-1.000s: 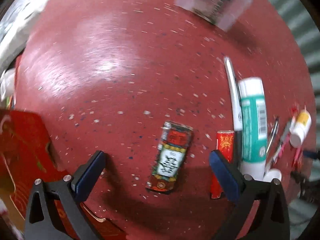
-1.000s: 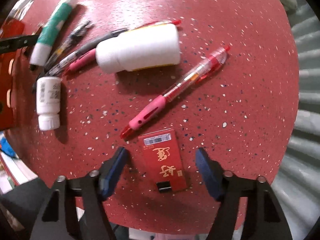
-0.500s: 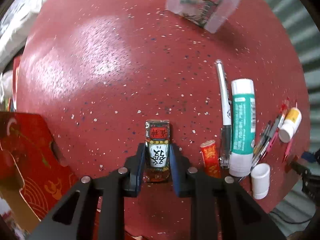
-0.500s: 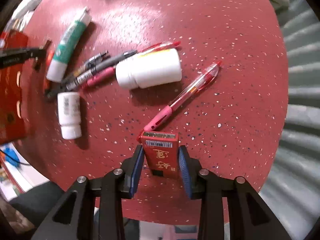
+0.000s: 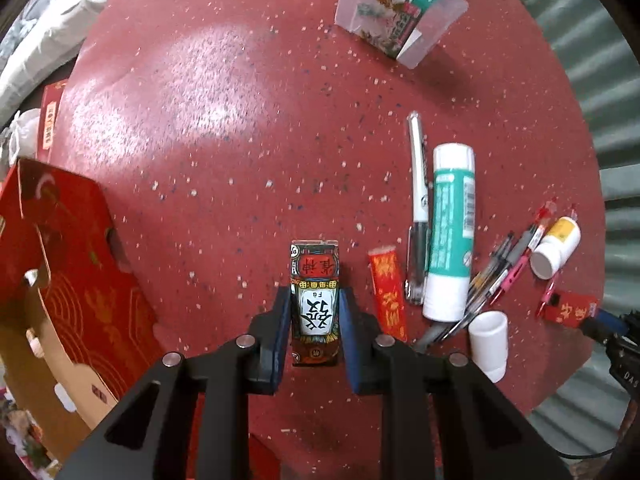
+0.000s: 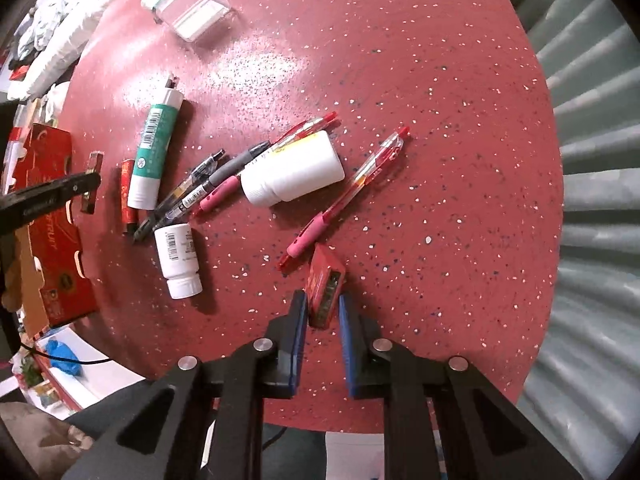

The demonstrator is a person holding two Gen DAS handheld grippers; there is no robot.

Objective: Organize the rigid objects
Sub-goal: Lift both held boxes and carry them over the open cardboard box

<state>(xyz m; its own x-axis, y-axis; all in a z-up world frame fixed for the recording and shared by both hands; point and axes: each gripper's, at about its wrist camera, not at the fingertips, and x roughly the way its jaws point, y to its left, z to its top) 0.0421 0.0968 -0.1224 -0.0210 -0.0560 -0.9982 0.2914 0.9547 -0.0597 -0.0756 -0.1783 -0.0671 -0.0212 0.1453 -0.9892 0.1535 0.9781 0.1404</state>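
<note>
Lighters in both grippers, above red surface (image 5: 224,128).
My left gripper (image 5: 314,326) clamps patterned lighter (image 5: 315,300); right gripper (image 6: 322,316) closing on red lighter (image 6: 325,288); pens (image 6: 208,188) at 10 o'clock.

Left gripper (image 5: 315,316) points straight down, blue pads clamped on a small box. Right gripper (image 6: 323,314) also points down, jaws closing, pads pinching a tilted red box.
</note>
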